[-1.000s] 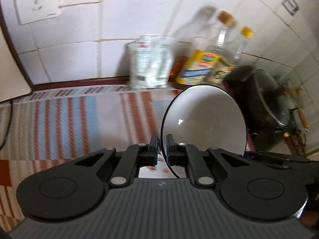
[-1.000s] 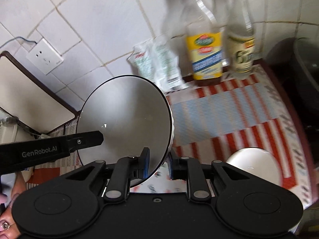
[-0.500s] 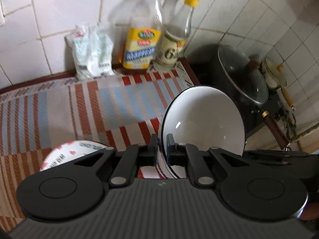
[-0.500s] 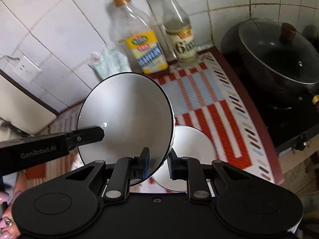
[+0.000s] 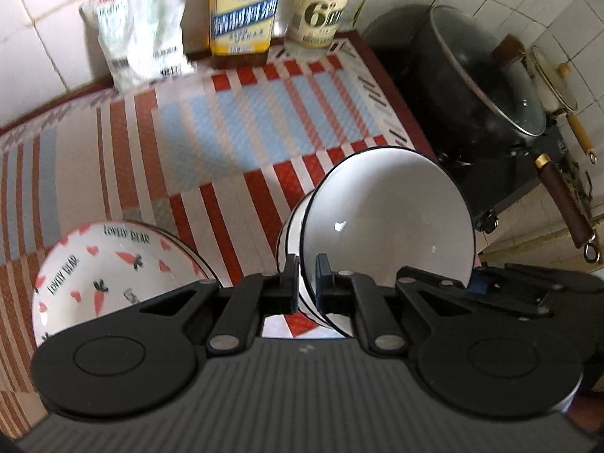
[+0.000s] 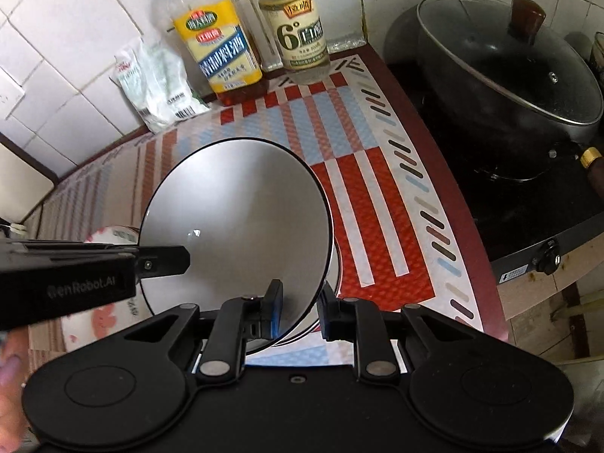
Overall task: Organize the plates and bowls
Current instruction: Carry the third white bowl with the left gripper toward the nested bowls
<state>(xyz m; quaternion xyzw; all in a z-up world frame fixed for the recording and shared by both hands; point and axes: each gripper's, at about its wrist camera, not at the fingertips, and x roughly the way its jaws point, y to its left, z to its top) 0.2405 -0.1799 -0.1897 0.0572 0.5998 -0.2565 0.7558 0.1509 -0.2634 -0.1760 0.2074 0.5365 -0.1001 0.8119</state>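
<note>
A white bowl [image 5: 389, 222] with a dark rim hangs tilted between my two grippers. My left gripper [image 5: 305, 279] is shut on its left rim, and my right gripper [image 6: 299, 307] is shut on the opposite rim of the same white bowl [image 6: 238, 219]. Just under it on the striped mat [image 5: 234, 124] sits a second white bowl [image 5: 287, 234], mostly hidden; I cannot tell whether the two touch. To the left stands a carrot-print bowl [image 5: 113, 264]. The right wrist view shows the left gripper's finger [image 6: 162, 262] at the bowl's left edge.
Against the tiled wall stand a yellow-label bottle [image 6: 219, 53], a clear bottle [image 6: 298, 34] and a plastic bag [image 6: 158, 83]. A black pot with a glass lid [image 6: 509, 68] sits on the stove at the right. The counter's edge [image 6: 487, 275] drops off beside the mat.
Both grippers carried the white bowl rightward and down toward the mat. The second white bowl and the carrot-print bowl came into view beneath. Both grips stayed the same.
</note>
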